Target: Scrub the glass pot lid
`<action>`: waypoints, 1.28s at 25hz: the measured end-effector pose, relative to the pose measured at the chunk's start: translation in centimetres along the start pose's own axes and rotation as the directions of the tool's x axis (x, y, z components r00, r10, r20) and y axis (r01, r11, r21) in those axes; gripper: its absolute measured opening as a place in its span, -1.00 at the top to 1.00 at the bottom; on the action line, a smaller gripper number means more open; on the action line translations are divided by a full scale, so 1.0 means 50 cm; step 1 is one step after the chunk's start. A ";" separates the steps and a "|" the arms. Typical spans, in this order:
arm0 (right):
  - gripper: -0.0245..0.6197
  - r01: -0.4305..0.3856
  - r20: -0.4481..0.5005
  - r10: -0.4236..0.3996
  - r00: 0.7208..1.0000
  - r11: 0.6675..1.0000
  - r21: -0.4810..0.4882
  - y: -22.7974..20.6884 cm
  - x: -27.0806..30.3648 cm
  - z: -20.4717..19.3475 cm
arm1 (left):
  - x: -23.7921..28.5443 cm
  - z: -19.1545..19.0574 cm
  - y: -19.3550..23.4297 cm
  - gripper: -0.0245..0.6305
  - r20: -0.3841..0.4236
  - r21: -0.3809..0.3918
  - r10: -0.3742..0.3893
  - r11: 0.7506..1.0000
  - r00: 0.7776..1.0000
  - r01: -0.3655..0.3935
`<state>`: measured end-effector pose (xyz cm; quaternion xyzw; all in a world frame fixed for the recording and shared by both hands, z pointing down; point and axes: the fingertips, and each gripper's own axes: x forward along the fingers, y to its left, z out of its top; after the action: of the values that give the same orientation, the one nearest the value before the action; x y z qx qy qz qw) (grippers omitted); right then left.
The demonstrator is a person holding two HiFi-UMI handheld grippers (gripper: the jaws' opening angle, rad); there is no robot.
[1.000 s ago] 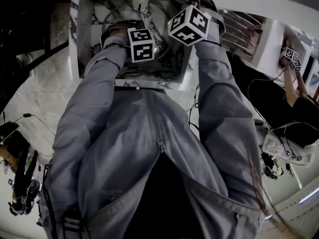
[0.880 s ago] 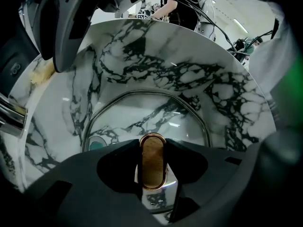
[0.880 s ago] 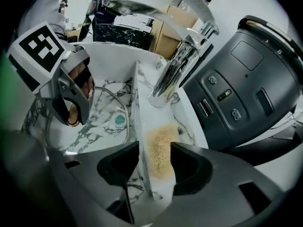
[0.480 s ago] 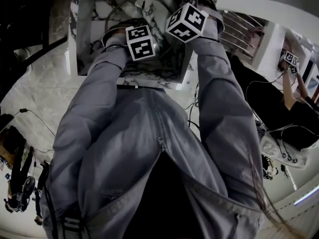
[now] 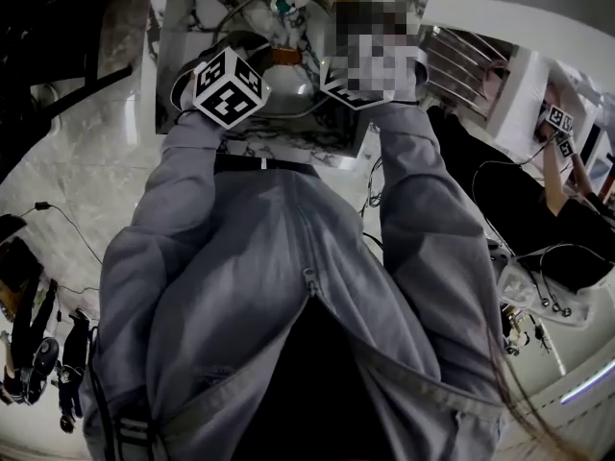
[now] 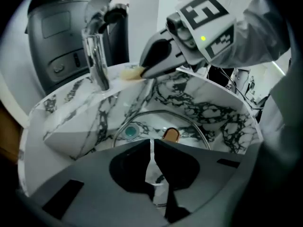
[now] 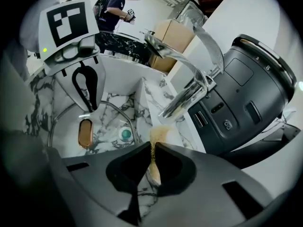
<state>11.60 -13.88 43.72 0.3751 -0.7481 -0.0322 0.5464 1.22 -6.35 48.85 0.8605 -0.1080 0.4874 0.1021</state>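
1. The glass pot lid [image 6: 156, 124] lies in the marble sink [image 6: 213, 108], at the centre of the left gripper view. Its metal rim arcs over the teal drain plug [image 6: 129, 132], and a brown knob [image 6: 170, 135] sits at its middle.
2. Left gripper [image 6: 151, 143]: the jaws have just closed and stand narrow. They pinch the lid's near rim, which shows in the slit between them at lower centre.
3. Right gripper [image 7: 152, 145]: the jaws have just closed and are clamped on a yellow sponge [image 7: 160, 134]. The sponge is squeezed thin, and its top edge protrudes above the tips.
4. In the left gripper view, the right gripper carries the sponge at upper centre, near the chrome tap [image 6: 97, 56]. The sponge is apart from the lid.
5. A dark grey appliance [image 7: 246, 93] stands behind the tap and fills the right half of the right gripper view.
6. In the head view, both grey sleeves [image 5: 183, 209] reach to the sink at the top of the frame.
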 end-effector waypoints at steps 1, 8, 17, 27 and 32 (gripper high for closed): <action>0.78 -0.003 0.011 0.003 1.000 1.000 -0.003 0.010 -0.007 0.012 | -0.014 0.000 0.007 0.82 0.024 -0.025 0.024 0.999 0.999 -0.024; 0.78 -0.062 0.071 0.066 0.995 0.997 -0.055 0.084 -0.014 0.105 | -0.095 -0.025 0.042 0.88 0.148 -0.265 0.165 0.957 0.975 -0.122; 0.78 -0.226 0.018 0.232 0.973 0.959 -0.172 0.221 0.092 0.204 | -0.164 -0.091 0.090 0.88 0.182 -0.487 0.309 0.853 0.934 -0.187; 0.78 -0.333 -0.138 0.306 0.942 0.906 -0.262 0.312 0.211 0.218 | -0.161 -0.137 0.113 0.88 0.180 -0.597 0.307 0.789 0.935 -0.144; 0.78 -0.376 -0.175 0.339 0.924 0.887 -0.267 0.340 0.228 0.205 | -0.162 -0.152 0.124 0.88 0.144 -0.618 0.319 0.768 0.937 -0.167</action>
<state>-7.36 -12.21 56.46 0.1460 -0.7558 -0.0192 0.6380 -10.82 -9.43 46.16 0.8152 -0.3784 0.3297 0.2891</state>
